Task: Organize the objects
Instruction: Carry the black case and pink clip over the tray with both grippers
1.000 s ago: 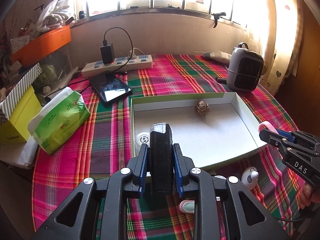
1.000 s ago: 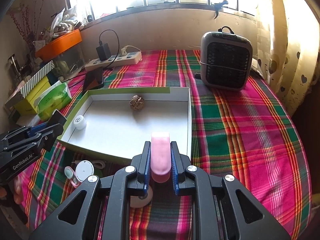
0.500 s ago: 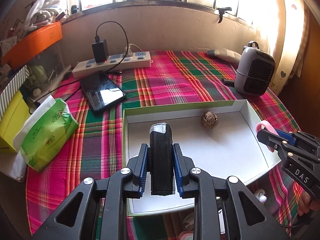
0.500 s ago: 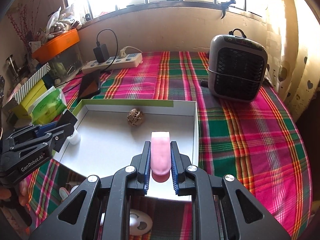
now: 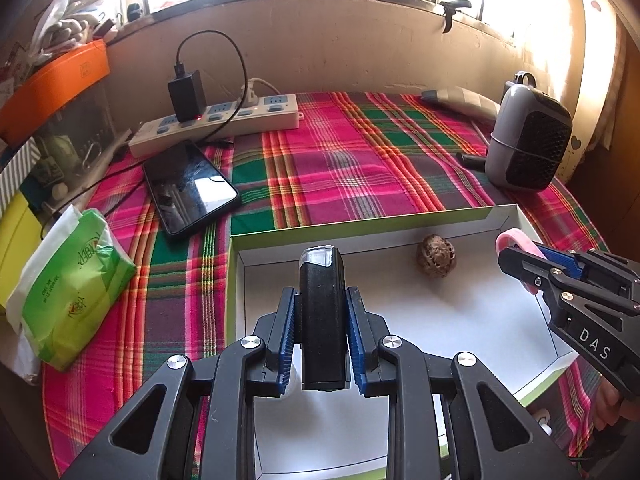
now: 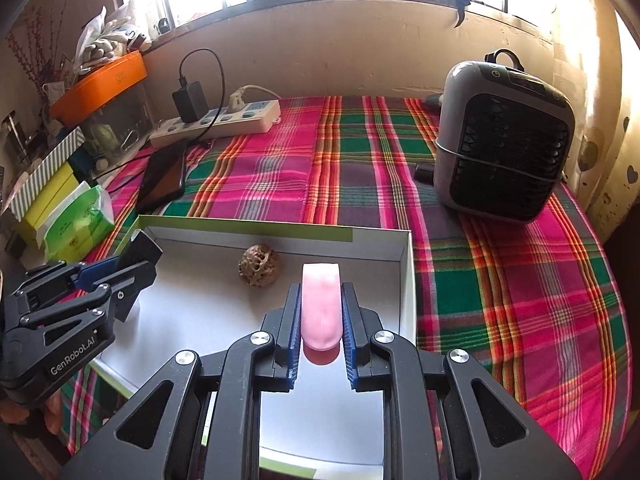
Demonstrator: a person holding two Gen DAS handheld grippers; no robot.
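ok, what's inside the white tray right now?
One brown walnut-like ball lies in the tray near its far wall. The near floor is covered by the left hand-held gripper, so anything there cannot be seen.

Both wrist views look forward and steeply down along their own fingers (image 5: pixel 286 332), close above the table (image 5: pixel 340 168). They share the white box (image 6: pixel 406 280) beyond the fingers and the windowed wall.
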